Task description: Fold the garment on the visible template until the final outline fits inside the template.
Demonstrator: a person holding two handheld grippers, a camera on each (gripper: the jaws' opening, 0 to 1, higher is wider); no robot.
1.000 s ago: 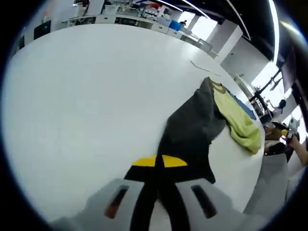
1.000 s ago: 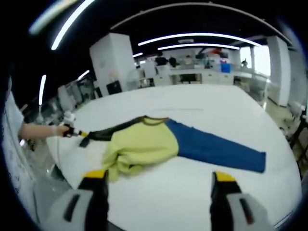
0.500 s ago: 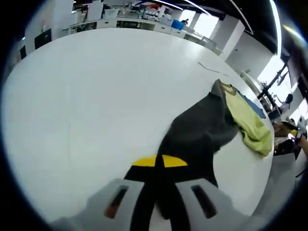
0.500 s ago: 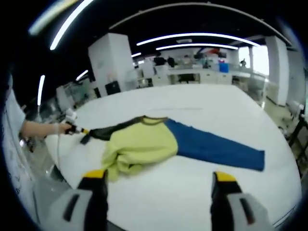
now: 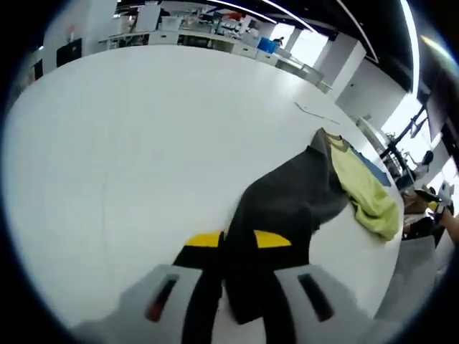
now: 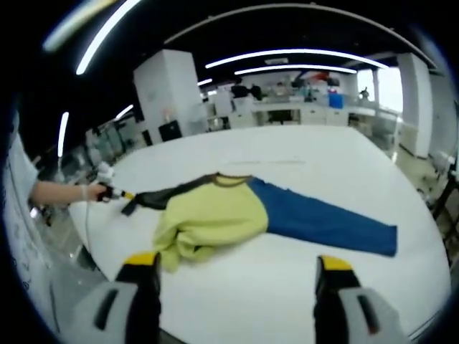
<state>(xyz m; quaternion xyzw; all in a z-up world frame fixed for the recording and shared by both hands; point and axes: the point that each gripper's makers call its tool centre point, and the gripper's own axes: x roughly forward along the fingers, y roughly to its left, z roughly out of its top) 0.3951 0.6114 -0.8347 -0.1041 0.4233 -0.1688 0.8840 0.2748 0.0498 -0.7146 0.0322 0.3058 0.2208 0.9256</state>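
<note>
Close in, the left gripper [image 5: 240, 247] has its yellow-tipped fingers [image 5: 272, 239] nearly closed on the cuff of the dark grey sleeve [image 5: 287, 201], and the cloth runs down between them toward the bottom of the left gripper view. That sleeve belongs to a colour-blocked long-sleeved garment [image 6: 215, 215] with a yellow-green body and a blue sleeve [image 6: 326, 221], which lies on the large white worktop [image 5: 143, 136]. In the right gripper view the garment sits across the middle of the worktop: the yellow-green body is bunched and rumpled toward the near edge, the blue sleeve lies flat and stretched out to the right, and the grey sleeve is drawn out to the left toward the worktop's left edge, where the left gripper [image 6: 118, 195] grips its end, held by a person's hand [image 6: 54, 192]. The right gripper [image 6: 237, 283] hangs above the near edge, apart from the cloth, its fingers [image 6: 331, 264] spread wide with nothing between them. A broad stretch of bare white surface lies beyond the garment on the far side, and a narrower bare band separates the bunched body from the near edge. In the left gripper view the worktop left of the grey sleeve is wide and unoccupied. No template outline can be made out on the surface.
</note>
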